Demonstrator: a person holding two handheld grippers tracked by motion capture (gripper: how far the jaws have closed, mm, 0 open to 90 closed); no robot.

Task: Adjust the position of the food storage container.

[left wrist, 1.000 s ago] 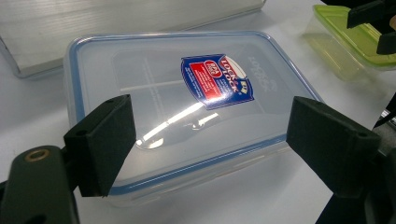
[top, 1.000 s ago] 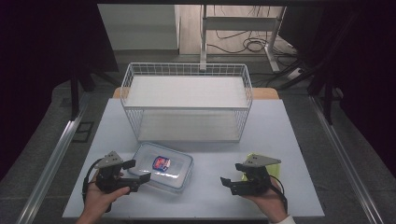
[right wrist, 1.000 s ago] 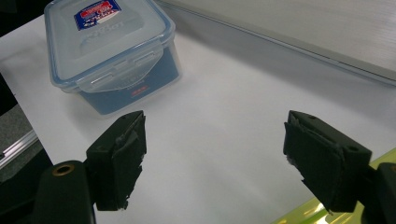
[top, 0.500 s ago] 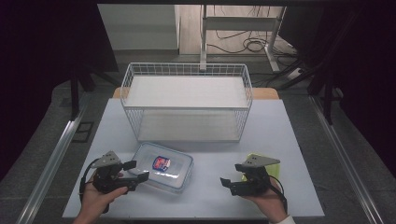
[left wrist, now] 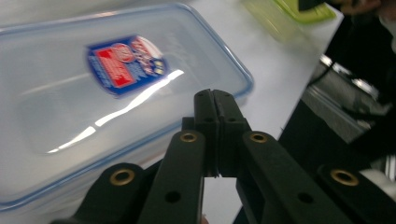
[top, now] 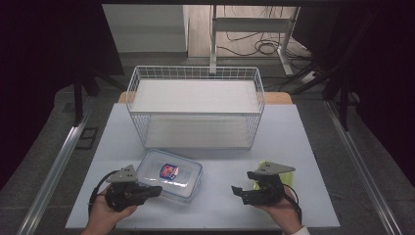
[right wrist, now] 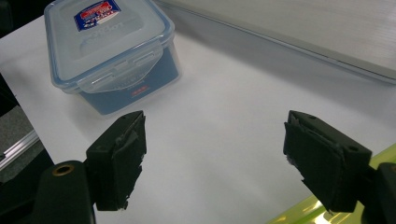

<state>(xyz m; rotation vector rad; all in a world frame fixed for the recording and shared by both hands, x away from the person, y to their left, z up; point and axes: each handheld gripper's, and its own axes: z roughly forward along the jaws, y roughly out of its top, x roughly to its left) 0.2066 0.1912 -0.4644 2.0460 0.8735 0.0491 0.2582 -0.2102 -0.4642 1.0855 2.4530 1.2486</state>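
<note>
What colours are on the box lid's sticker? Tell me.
Blue with a red patch, on the sticker of the box lid; clearest in the left gripper view.

From above, light falls on my white table [top: 293,147] while the surroundings sink into near-black with a purplish cast — the floor behind is lit more warmly. Shadows under the wire basket [top: 195,110] are soft. Along my left gripper [left wrist: 215,100], the clear container [left wrist: 93,93] carries streaks of white glare on its lid, and its label is smeared by motion blur; the far corner is soft too. Along my right gripper [right wrist: 215,154], the picture is sharper — the jaws close up are slightly soft, the tabletop bright, nearly washed out.
</note>
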